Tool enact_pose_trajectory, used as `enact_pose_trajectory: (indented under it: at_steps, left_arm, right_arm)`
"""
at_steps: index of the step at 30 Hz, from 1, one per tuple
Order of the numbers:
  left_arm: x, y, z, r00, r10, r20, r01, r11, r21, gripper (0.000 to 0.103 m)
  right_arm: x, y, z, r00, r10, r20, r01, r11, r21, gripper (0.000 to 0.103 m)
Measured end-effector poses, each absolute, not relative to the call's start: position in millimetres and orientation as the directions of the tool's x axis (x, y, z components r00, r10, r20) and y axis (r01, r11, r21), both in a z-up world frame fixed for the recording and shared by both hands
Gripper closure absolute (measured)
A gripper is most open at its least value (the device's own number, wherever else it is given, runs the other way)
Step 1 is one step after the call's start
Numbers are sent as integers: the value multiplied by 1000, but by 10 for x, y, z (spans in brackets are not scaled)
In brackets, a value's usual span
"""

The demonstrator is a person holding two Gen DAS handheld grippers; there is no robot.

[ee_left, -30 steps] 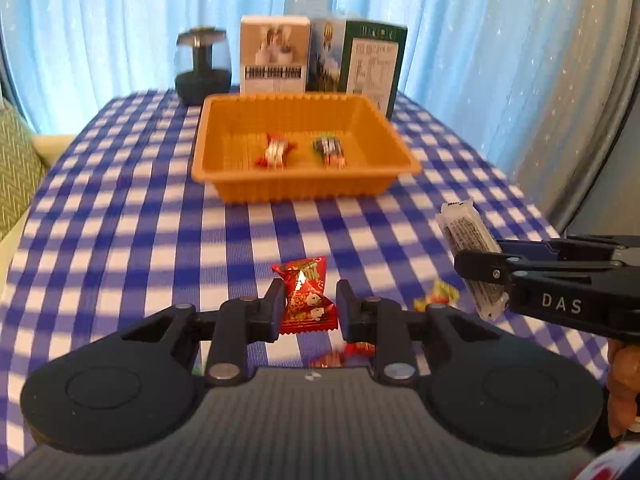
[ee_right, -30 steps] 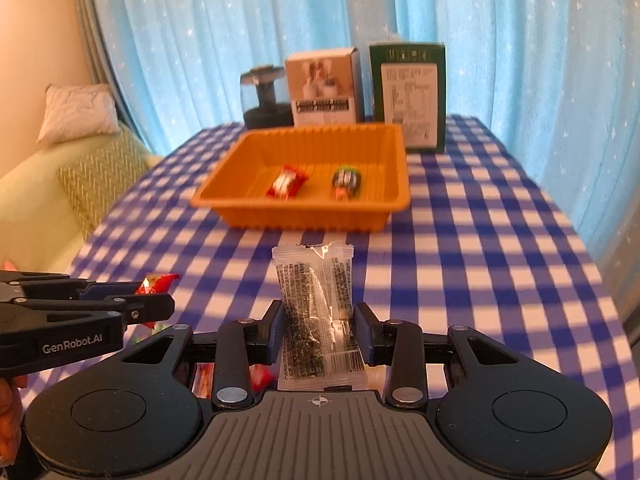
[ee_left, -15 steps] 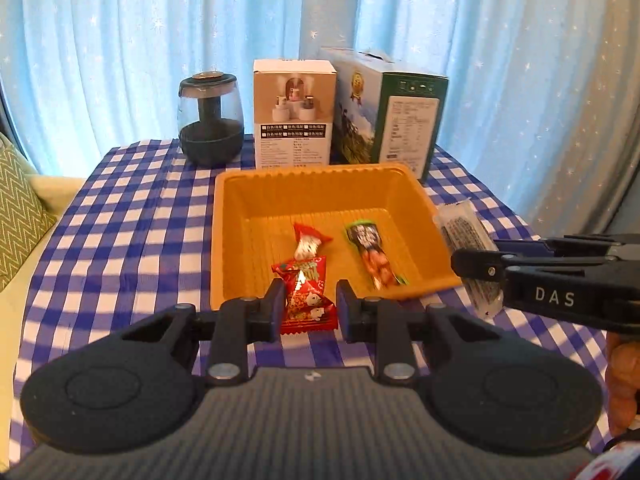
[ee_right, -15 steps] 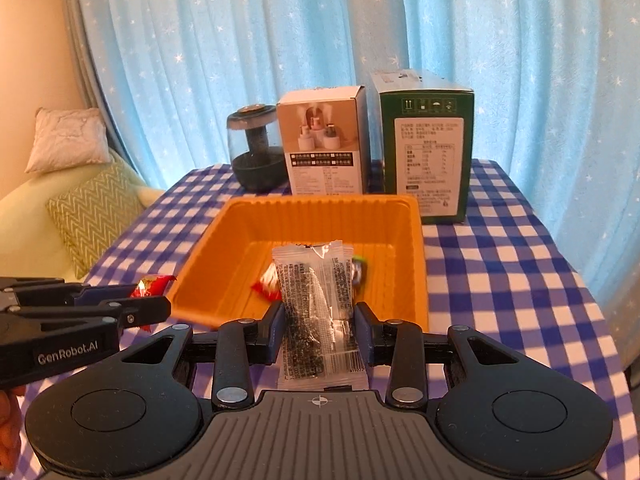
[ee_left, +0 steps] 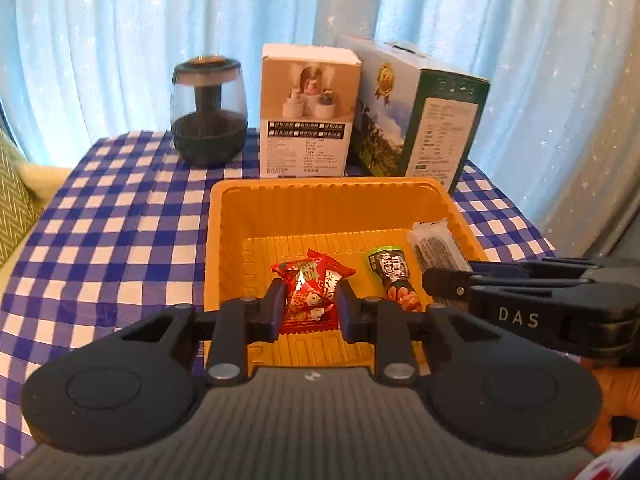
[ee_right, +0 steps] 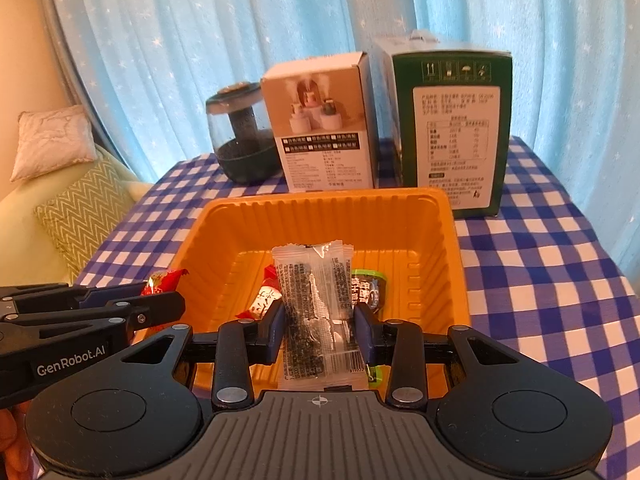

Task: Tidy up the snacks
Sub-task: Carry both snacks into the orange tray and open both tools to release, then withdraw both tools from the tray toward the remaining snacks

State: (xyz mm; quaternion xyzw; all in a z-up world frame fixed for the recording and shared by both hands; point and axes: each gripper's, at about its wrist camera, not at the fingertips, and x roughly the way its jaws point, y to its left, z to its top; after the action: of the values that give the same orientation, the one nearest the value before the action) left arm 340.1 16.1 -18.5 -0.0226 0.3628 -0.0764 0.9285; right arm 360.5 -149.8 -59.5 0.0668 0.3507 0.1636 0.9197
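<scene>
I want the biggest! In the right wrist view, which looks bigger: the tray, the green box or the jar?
1. Tray
2. Green box
3. Jar
The tray is nearer, so its lead is unsure.

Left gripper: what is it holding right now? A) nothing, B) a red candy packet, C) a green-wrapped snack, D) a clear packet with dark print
B: in the left wrist view the left gripper is shut on the red candy packet, over the orange tray; the right gripper holds the clear packet.
</scene>
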Motion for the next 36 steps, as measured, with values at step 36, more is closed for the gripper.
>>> enact_pose_trajectory:
  at_steps: [36]
  left_arm:
    - [2975, 359, -288, 734, -135, -665, 100, 991, -91, 70]
  right_arm:
    - [3596, -1607, -585, 720, 388, -576, -221, 914, 341, 63]
